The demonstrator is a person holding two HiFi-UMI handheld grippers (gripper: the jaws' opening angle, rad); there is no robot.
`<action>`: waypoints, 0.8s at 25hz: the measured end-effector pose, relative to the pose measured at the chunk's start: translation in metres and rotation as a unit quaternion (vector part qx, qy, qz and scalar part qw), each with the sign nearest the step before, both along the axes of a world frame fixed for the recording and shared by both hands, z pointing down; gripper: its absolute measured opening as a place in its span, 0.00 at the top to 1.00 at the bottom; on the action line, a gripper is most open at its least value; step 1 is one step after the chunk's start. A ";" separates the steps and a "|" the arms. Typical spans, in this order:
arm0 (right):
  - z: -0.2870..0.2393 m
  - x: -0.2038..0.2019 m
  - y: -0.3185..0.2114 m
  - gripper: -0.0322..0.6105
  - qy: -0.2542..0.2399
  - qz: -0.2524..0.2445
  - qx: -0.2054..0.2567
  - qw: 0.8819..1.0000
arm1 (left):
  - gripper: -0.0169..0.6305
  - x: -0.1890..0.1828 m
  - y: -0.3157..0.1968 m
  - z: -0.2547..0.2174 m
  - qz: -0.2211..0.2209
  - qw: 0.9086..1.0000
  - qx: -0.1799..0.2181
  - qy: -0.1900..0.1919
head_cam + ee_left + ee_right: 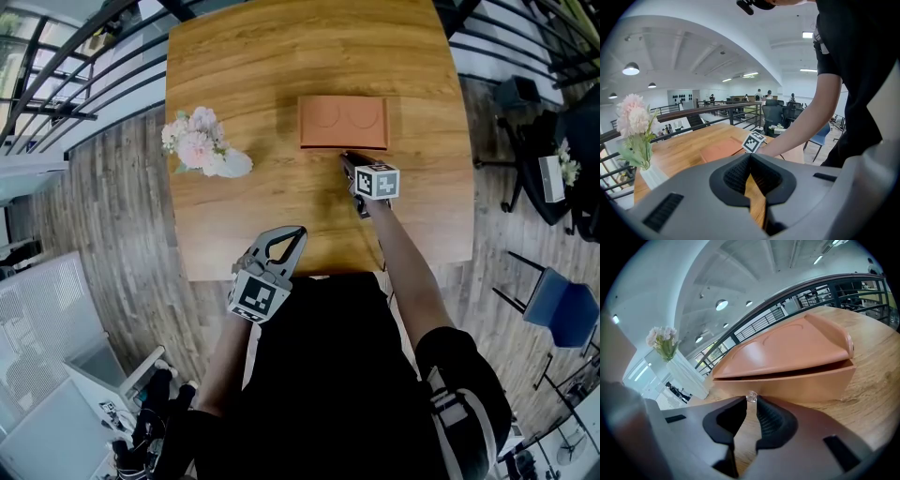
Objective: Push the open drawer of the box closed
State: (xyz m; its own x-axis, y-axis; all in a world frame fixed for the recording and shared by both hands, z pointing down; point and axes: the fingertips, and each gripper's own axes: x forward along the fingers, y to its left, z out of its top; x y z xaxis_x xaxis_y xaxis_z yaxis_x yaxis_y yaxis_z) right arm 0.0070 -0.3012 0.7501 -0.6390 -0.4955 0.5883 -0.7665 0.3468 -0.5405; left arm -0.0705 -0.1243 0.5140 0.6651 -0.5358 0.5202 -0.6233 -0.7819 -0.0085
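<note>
Two grippers are in your hands. Your right gripper [349, 161] reaches to the front of the terracotta box [343, 123], which sits at upper centre of the bench [281, 56]. Its jaws stand at a narrow gap, with the drawer's [787, 383] small clear knob [751, 397] right at their tips. Your left gripper [300, 231] hangs at the bench's near edge, lower centre of the frame, jaws together and empty. A vase of pink flowers [202, 145] stands left of the box, well apart.
</note>
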 end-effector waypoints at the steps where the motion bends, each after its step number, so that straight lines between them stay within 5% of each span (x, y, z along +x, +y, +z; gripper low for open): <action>1: 0.001 0.000 0.000 0.82 0.000 0.000 0.000 1.000 | 0.94 0.000 0.000 0.000 0.000 1.000 0.000 0.000; 20: -0.001 0.000 -0.007 0.82 -0.002 0.003 0.002 1.000 | 0.94 -0.002 0.002 -0.002 -0.004 1.000 0.000 0.002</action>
